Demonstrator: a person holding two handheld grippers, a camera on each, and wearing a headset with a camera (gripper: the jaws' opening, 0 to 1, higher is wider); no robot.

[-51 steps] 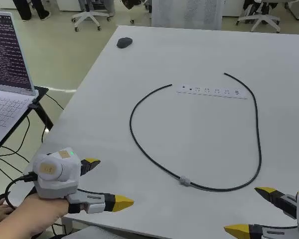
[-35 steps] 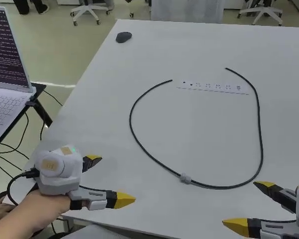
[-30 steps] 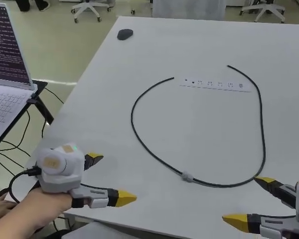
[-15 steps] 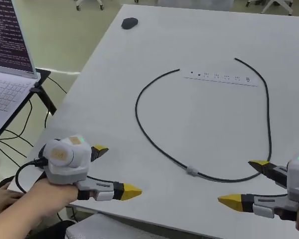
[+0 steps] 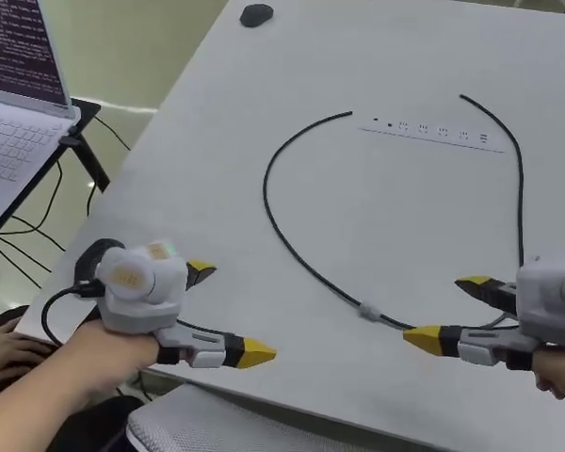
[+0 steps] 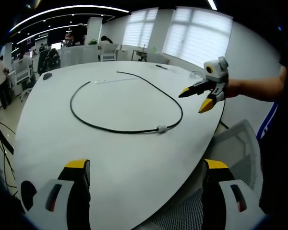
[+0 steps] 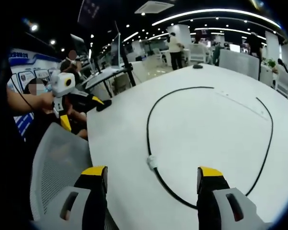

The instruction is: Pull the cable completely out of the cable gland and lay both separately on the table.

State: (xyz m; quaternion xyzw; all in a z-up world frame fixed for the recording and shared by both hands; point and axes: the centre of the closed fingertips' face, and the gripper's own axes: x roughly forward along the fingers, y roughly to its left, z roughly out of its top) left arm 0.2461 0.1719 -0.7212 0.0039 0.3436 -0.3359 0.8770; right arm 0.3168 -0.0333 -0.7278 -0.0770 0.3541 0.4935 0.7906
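At lower left of the head view, the left gripper (image 5: 231, 311) hangs with jaws spread and empty. At lower right, the right gripper (image 5: 444, 311) is equally agape, likely ready to grasp the cable gland (image 5: 366, 310) just beside it. The gland sits threaded on the black cable (image 5: 278, 212), which loops up the table (image 5: 217, 141) toward the power strip (image 5: 438, 134).

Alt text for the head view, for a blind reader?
A black cable lies in an open loop on a white table, threaded through a small grey cable gland. The left gripper and right gripper, both open, hover near the front edge, holding nothing.
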